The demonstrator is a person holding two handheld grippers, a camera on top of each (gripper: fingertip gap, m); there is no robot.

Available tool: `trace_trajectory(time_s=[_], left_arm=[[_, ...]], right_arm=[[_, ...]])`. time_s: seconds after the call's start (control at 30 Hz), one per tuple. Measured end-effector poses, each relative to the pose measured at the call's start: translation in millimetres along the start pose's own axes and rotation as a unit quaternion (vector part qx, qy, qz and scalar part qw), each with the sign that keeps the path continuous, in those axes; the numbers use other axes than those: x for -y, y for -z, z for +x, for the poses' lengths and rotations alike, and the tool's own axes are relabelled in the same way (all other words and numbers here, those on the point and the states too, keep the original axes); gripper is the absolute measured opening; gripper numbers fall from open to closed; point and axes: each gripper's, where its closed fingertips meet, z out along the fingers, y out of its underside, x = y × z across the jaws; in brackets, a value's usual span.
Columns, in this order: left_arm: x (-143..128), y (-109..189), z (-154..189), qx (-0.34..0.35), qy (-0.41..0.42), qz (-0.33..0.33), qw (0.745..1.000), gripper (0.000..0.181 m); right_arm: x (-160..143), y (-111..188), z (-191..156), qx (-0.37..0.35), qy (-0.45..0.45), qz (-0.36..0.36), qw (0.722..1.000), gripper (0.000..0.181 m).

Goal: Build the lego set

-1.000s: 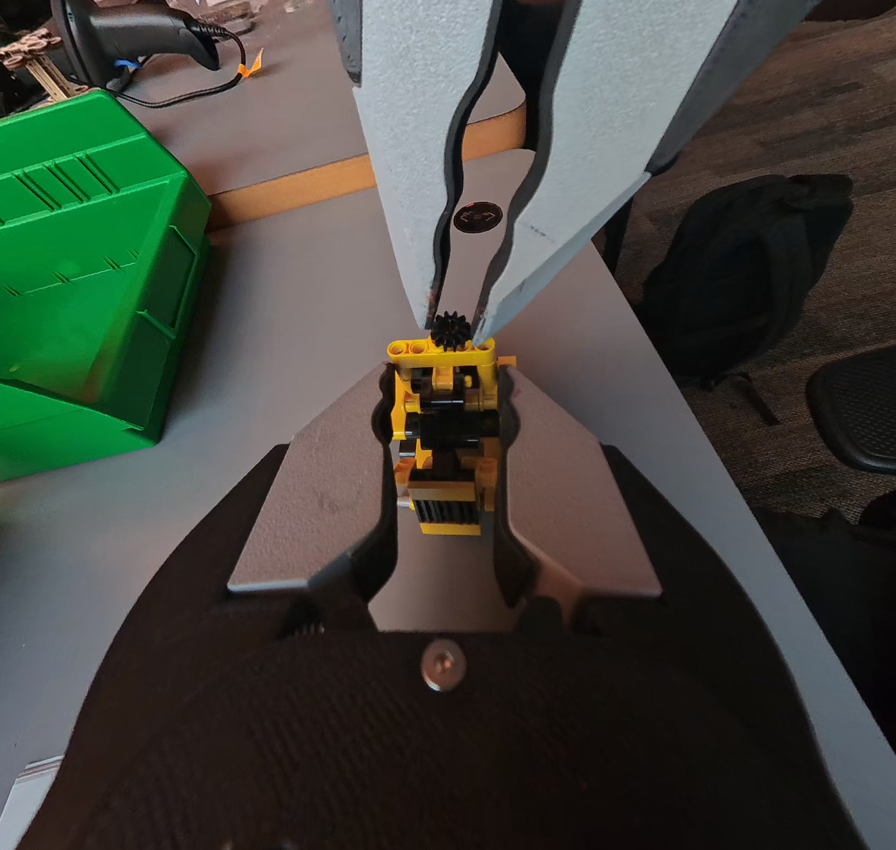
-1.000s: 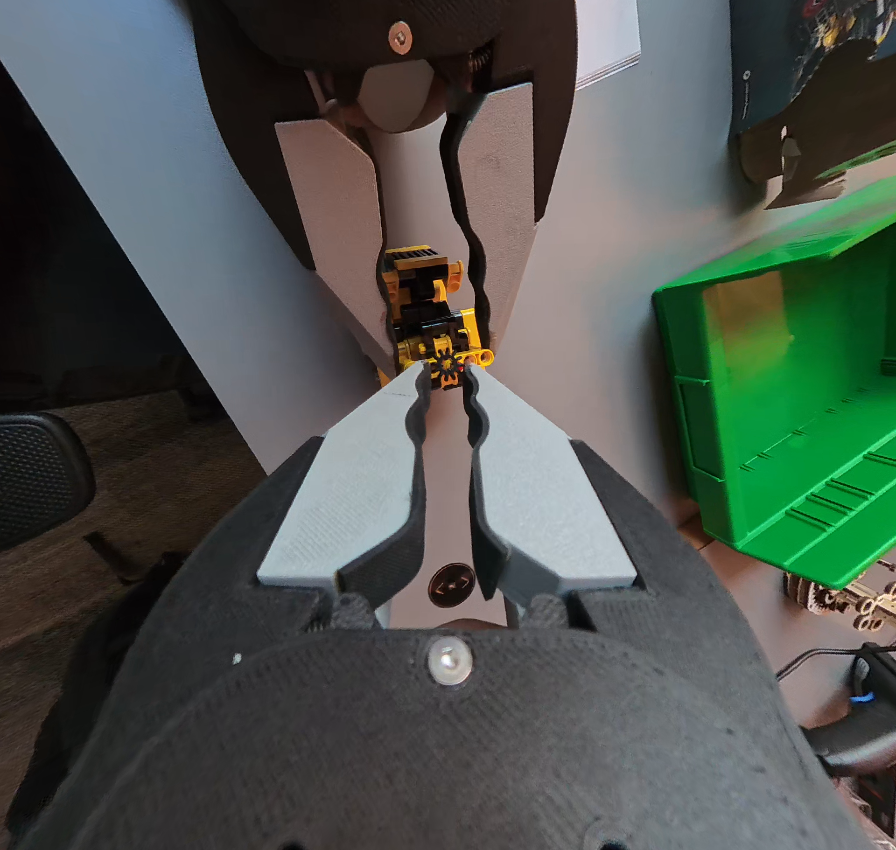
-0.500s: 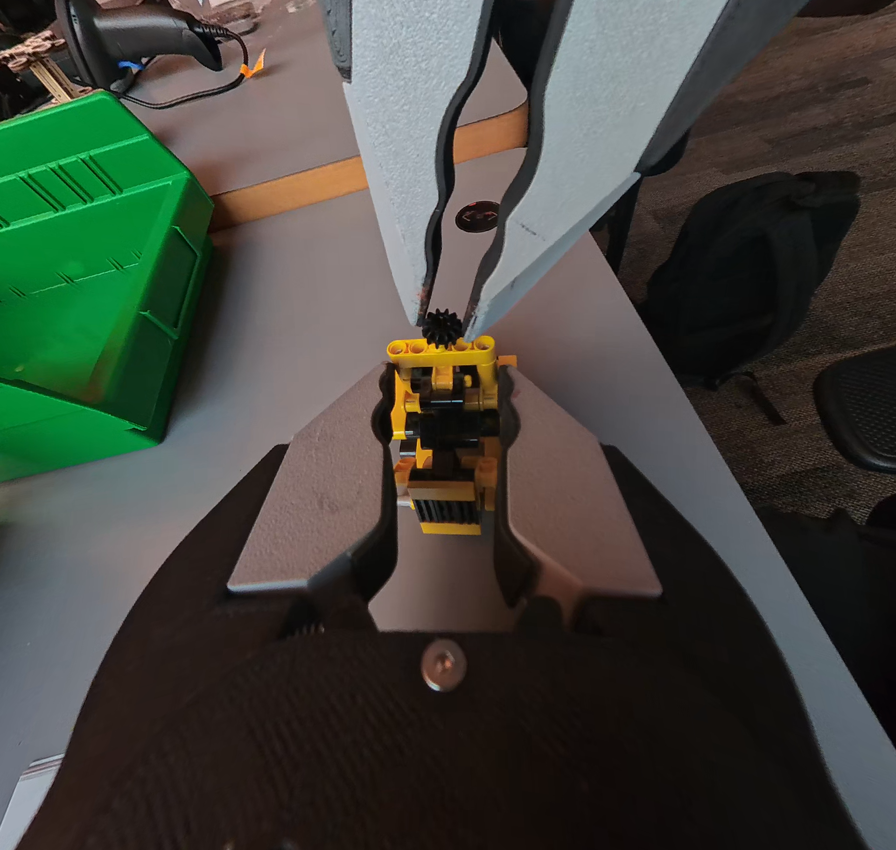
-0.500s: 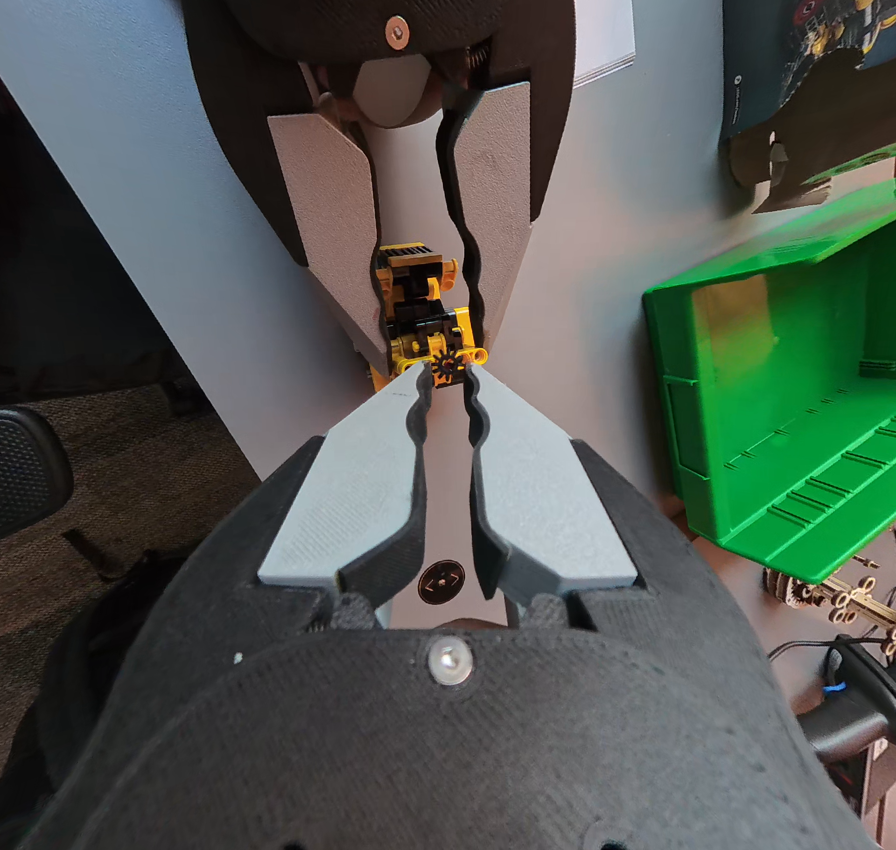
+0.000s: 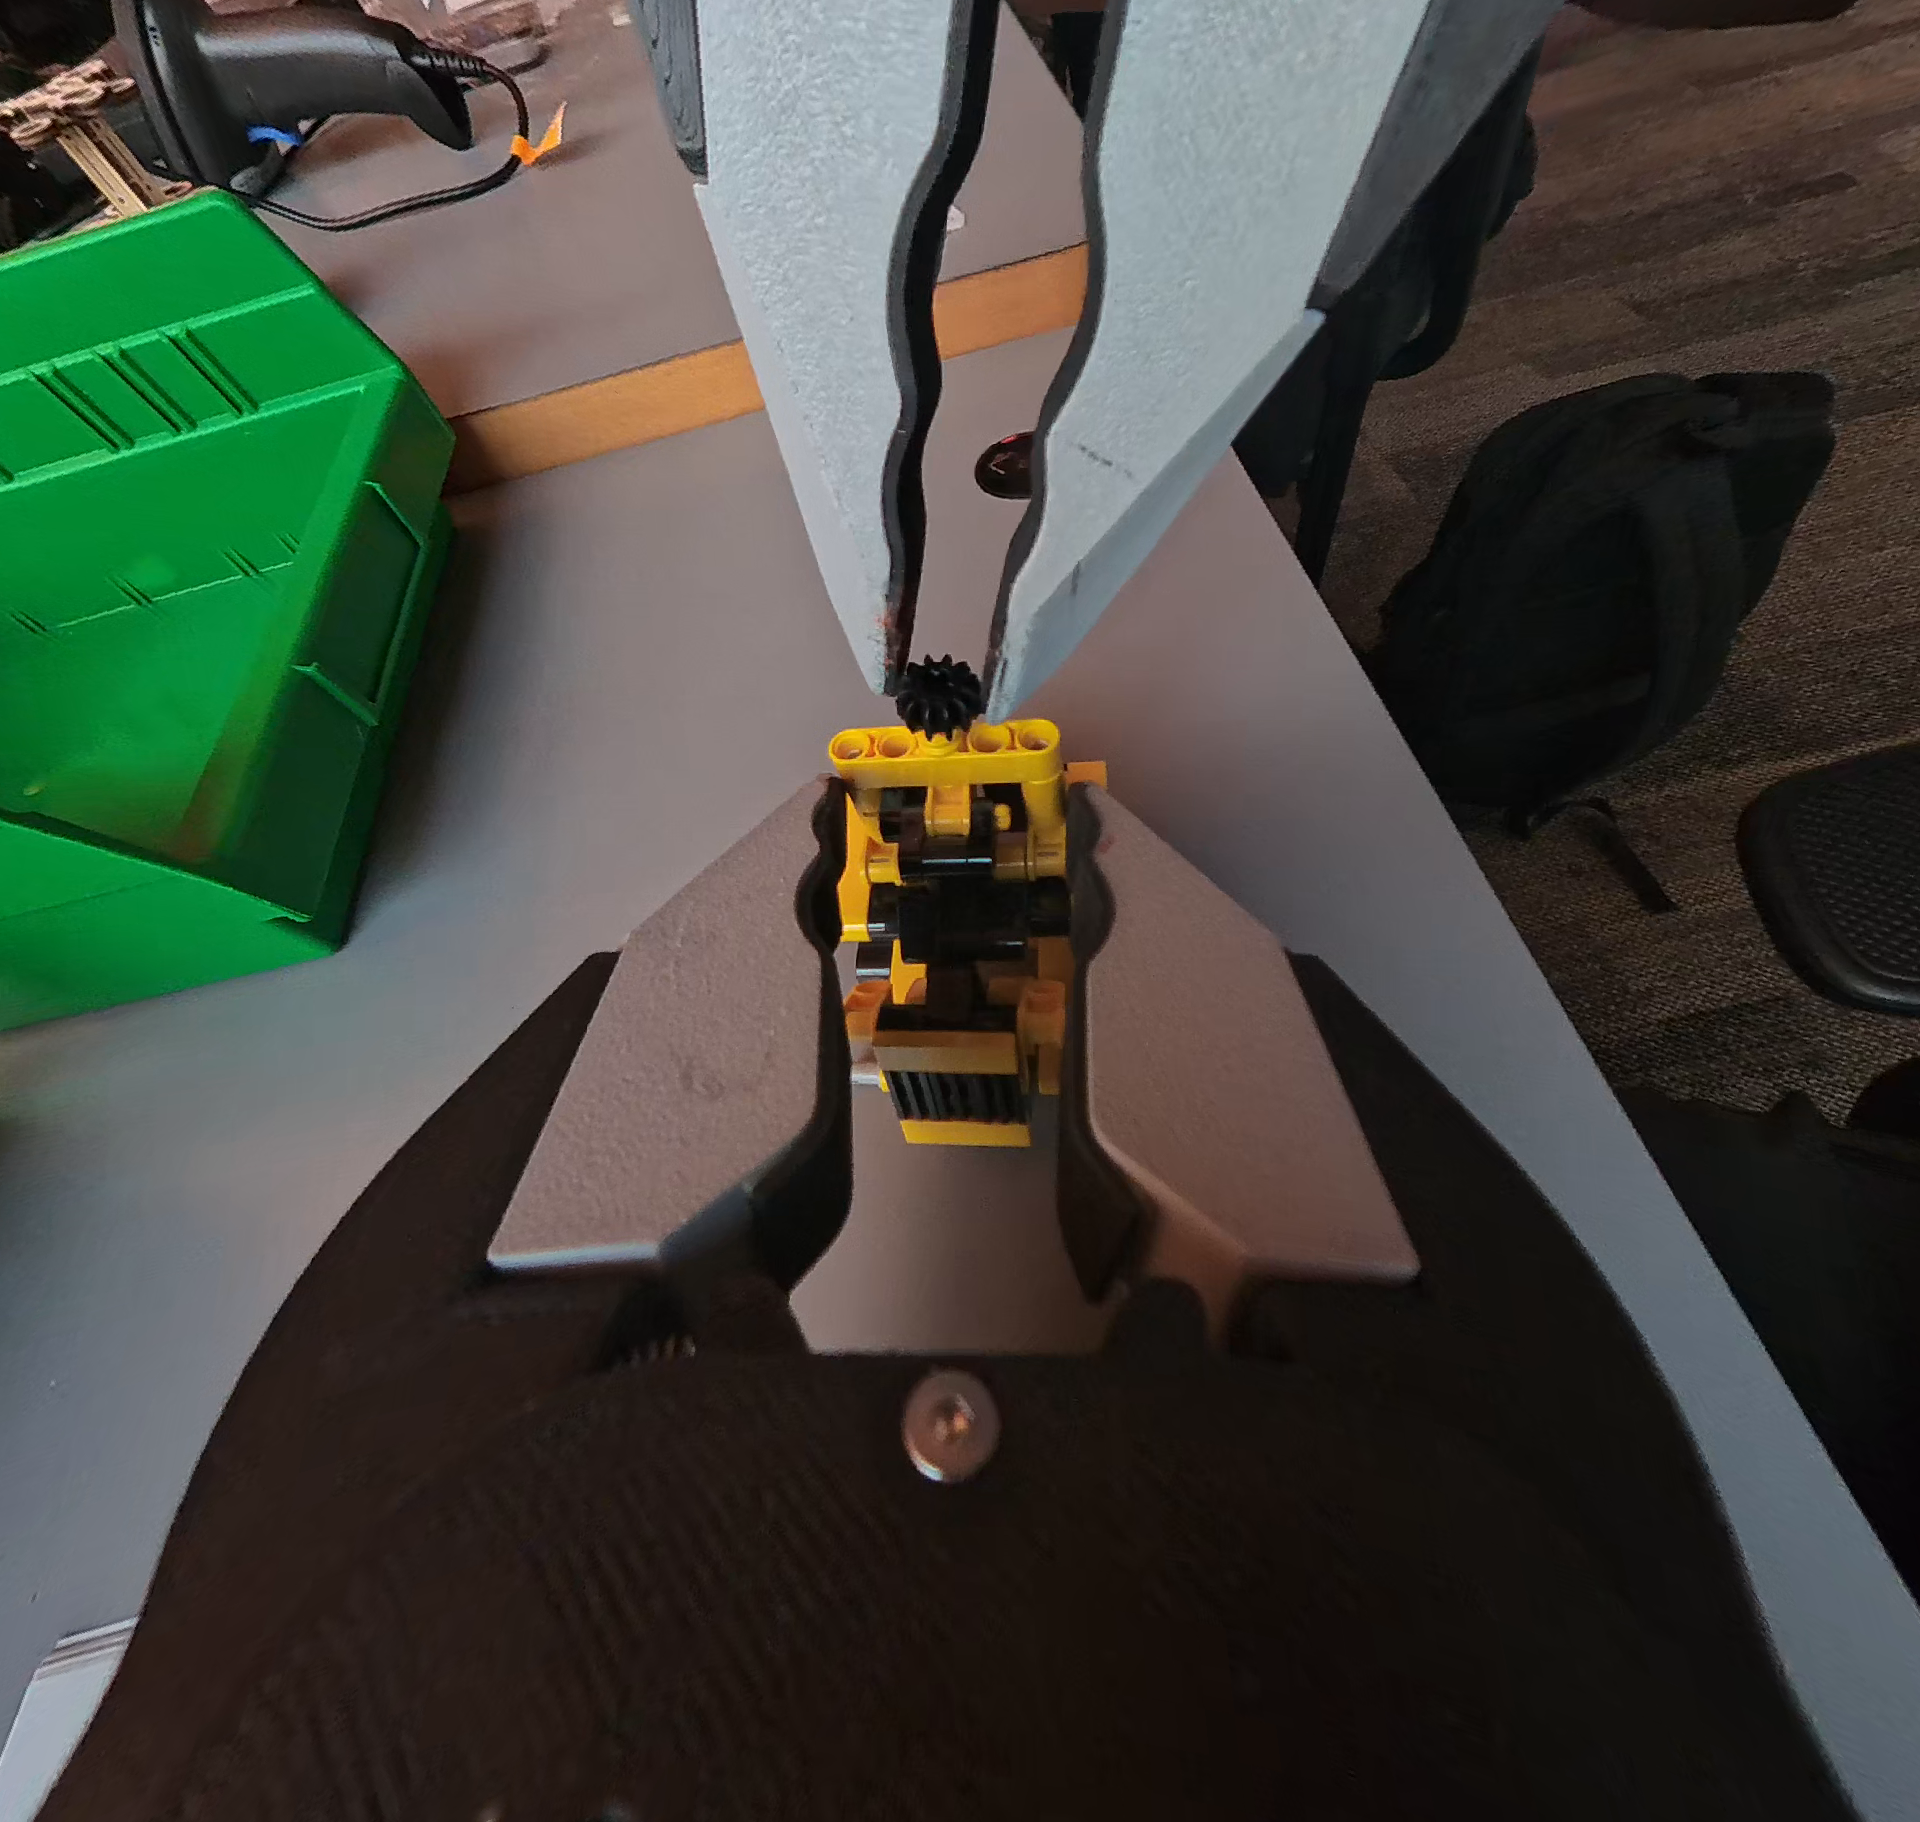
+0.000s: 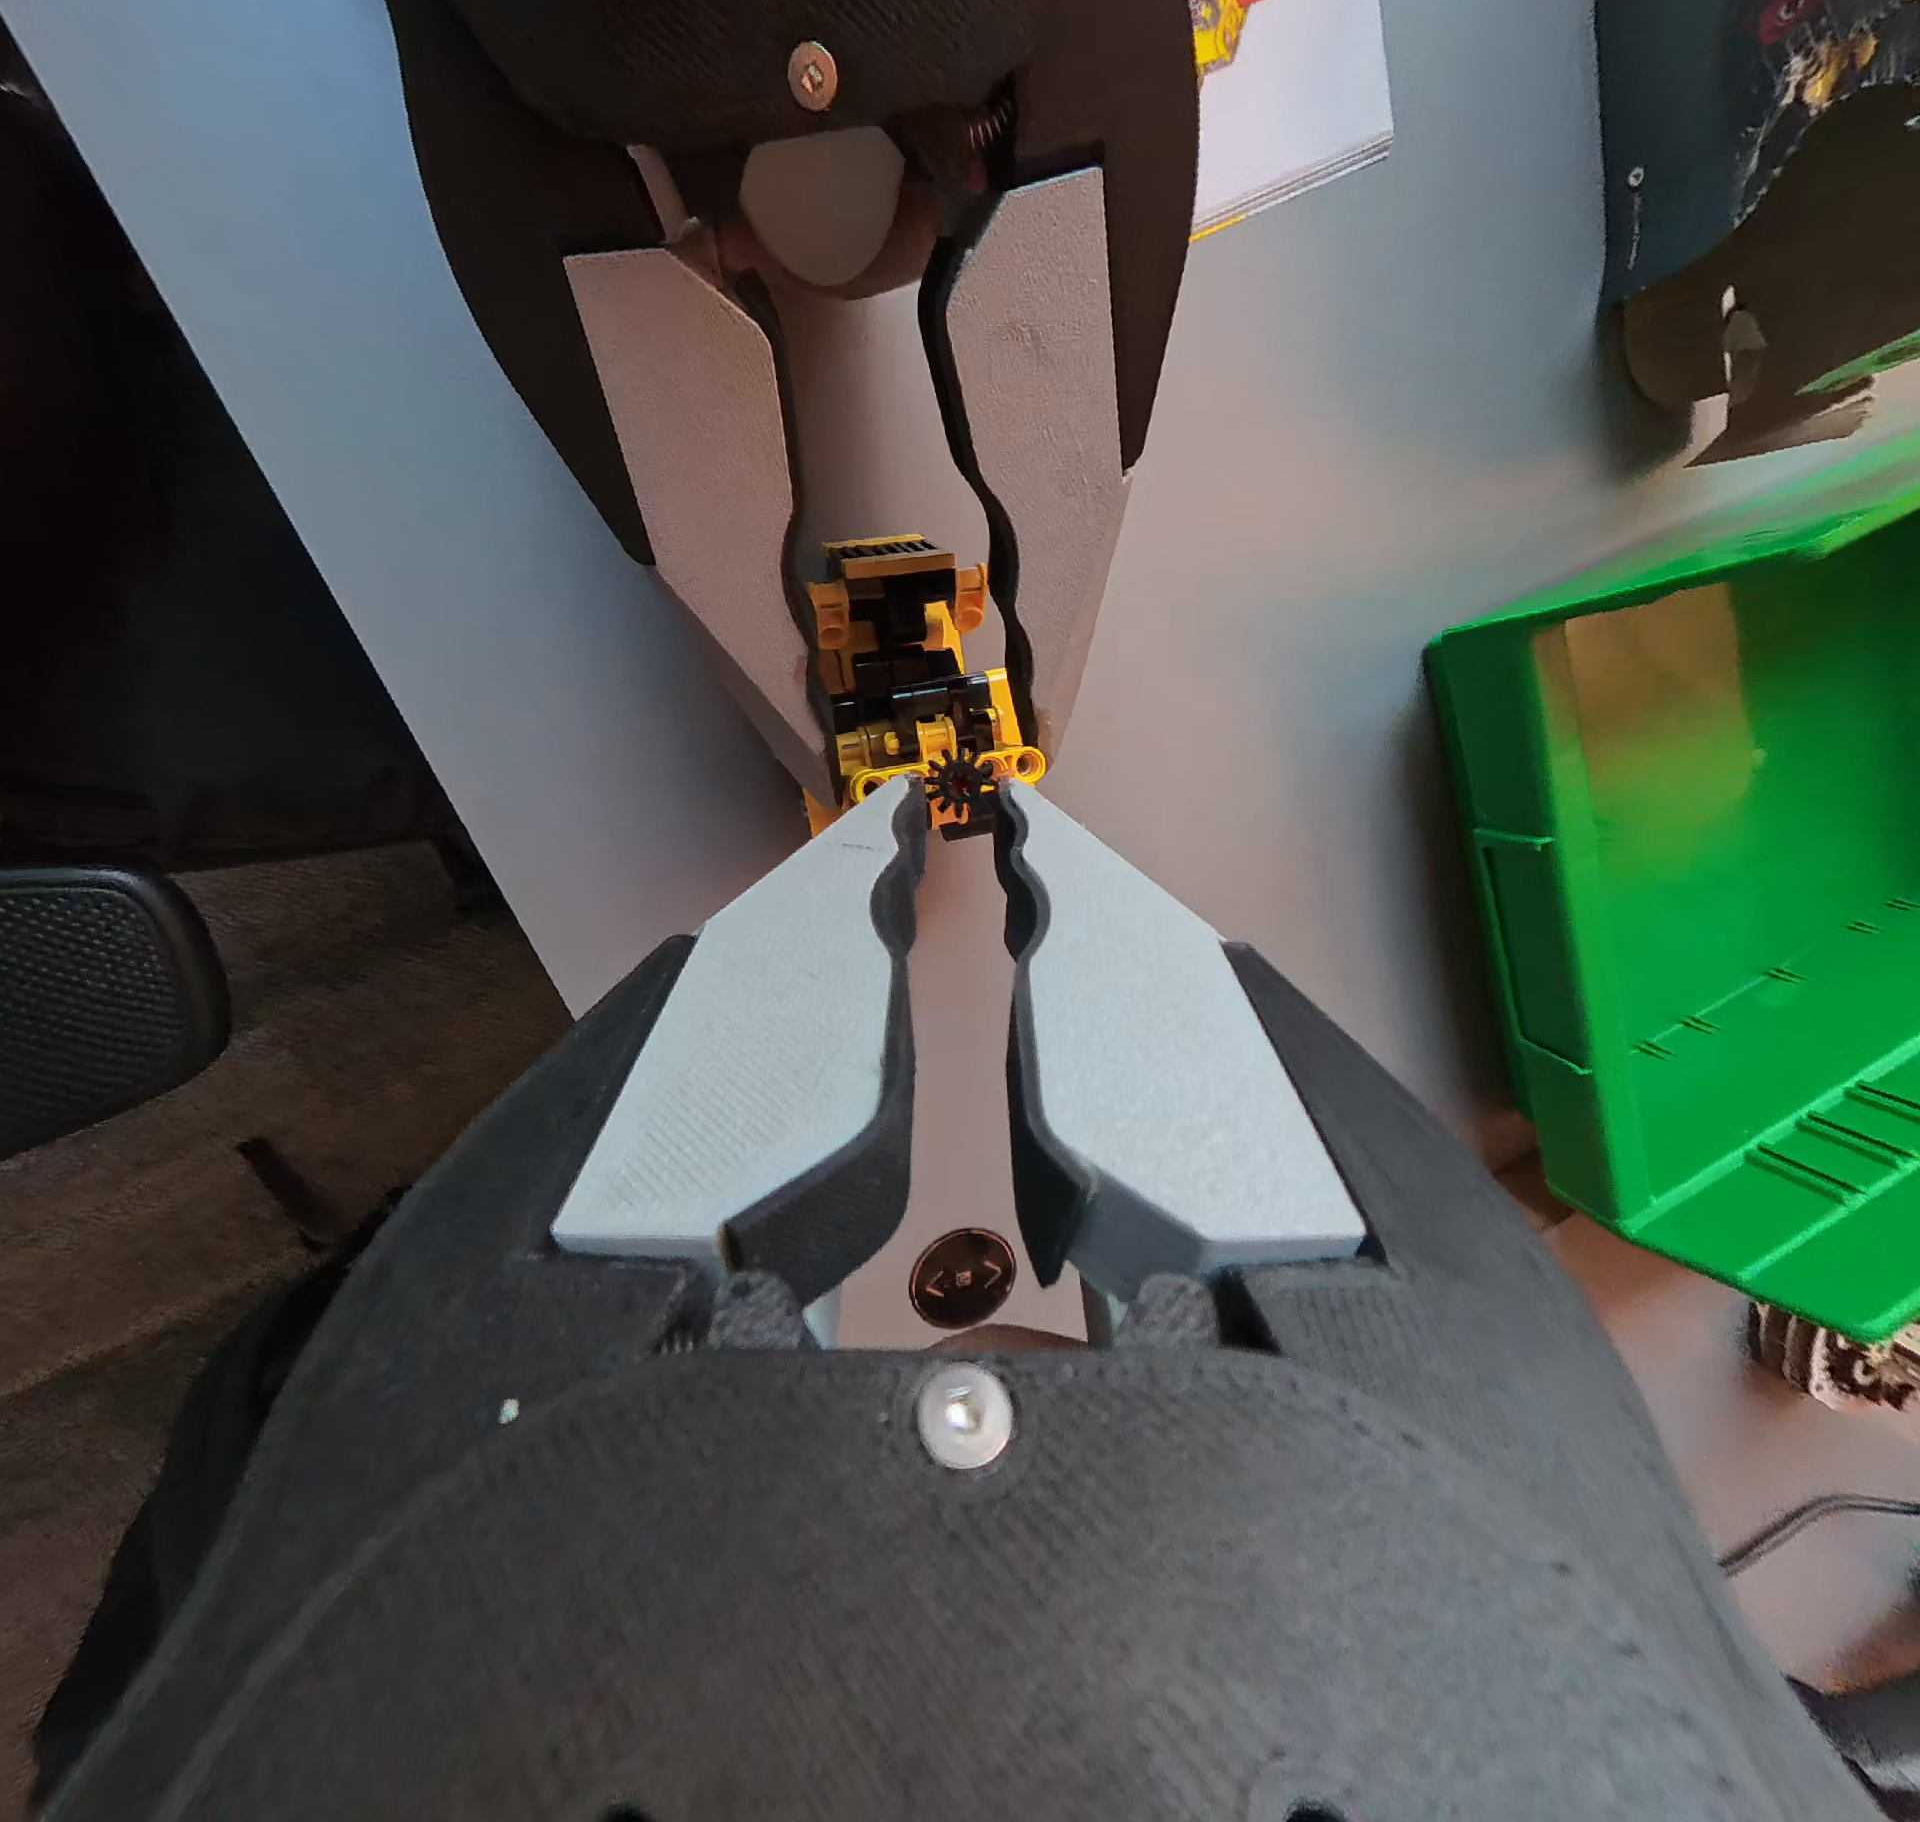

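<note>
Flanking green bin [image 5: 187,567], backpack [image 5: 1600,577] seemingly floor-bound

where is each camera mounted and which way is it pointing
Left wrist view: sits on the left gripper, looks along its grey fingers at the yellow lego model clamped between them; the right gripper faces it.
Right wrist view: sits on the right gripper, looks the opposite way at the black gear it pinches against the model.
Shared: both grippers, model, gear, green bin, grey table.
</note>
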Motion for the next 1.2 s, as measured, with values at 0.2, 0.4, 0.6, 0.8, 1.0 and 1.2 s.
trace_trajectory(time_s=[0.2,0.4,0.6,0.8,1.0,1.2], left_arm=[[0.0,0.0,-0.2,0.001,-0.001,0.0,1.0,0.04],[-0.2,-0.1,-0.7,-0.002,0.005,0.0,1.0,0.039],[-0.3,0.0,-0.5,-0.007,0.01,0.001,1.0,0.039],[-0.5,0.5,-0.7,-0.007,0.012,0.001,1.0,0.039],[-0.7,0.5,-1.0,-0.01,0.017,0.001,1.0,0.039],[-0.6,0.4,0.1,-0.007,0.009,0.001,1.0,0.039]], right_arm=[[-0.8,0.0,0.4,0.033,-0.003,0.002,0.999,0.01],[-2.1,-1.1,0.8,0.092,-0.053,-0.001,0.994,0.01],[-3.1,-1.1,0.6,0.073,-0.034,-0.062,0.995,0.009],[-4.0,-3.4,0.3,0.079,-0.006,-0.126,0.989,0.009],[-4.2,-4.0,0.5,0.072,-0.02,-0.137,0.988,0.009],[-5.1,-4.0,-0.6,0.048,0.008,-0.14,0.989,0.009]])
